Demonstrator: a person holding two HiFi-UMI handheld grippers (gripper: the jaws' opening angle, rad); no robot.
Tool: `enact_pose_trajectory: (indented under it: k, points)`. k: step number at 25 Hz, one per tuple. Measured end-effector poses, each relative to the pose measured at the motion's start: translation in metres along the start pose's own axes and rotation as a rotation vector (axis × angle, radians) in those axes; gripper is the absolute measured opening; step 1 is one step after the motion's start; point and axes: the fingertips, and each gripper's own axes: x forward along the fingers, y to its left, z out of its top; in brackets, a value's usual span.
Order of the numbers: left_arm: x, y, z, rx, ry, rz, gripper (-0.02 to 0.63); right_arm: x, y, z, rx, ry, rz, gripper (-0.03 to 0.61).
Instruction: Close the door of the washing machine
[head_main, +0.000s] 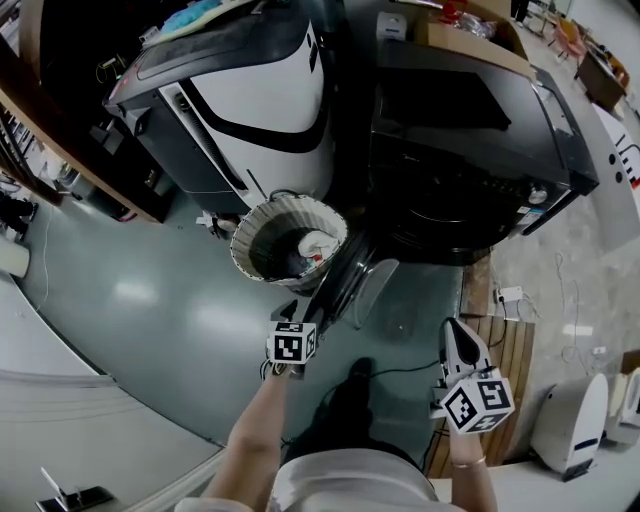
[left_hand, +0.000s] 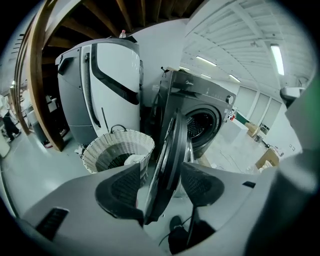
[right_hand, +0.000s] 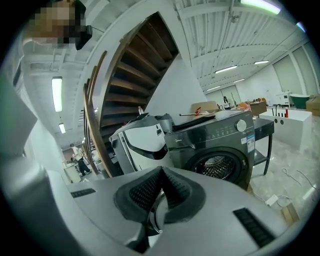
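Note:
A dark grey front-loading washing machine stands with its round door swung out, edge-on to me, and the drum opening uncovered. My left gripper has the door's free edge between its jaws, one pad on each side, shut on it. Off to the door's right, my right gripper hangs apart from it with its pads pressed together and holding nothing.
A white wicker laundry basket with clothes stands just left of the door. Behind it is a white-and-black appliance. A wooden pallet and a power strip lie on the floor at right. A wooden staircase rises at left.

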Motion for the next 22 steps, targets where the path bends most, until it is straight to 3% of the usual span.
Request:
enact_pose_trajectory:
  k: [9,14,22]
  points:
    - [0.025,0.0,-0.025,0.028,0.114,-0.031,0.273,0.03,-0.003,0.0,0.006,0.033,0.006,0.006]
    - [0.031,-0.012,-0.025,0.1,0.151,-0.058,0.232,0.034,-0.011,0.001,0.01,0.037,-0.005,0.006]
    - [0.029,-0.047,-0.034,0.085,0.194,-0.114,0.23,0.018,-0.03,0.004,0.023,0.022,-0.057,0.006]
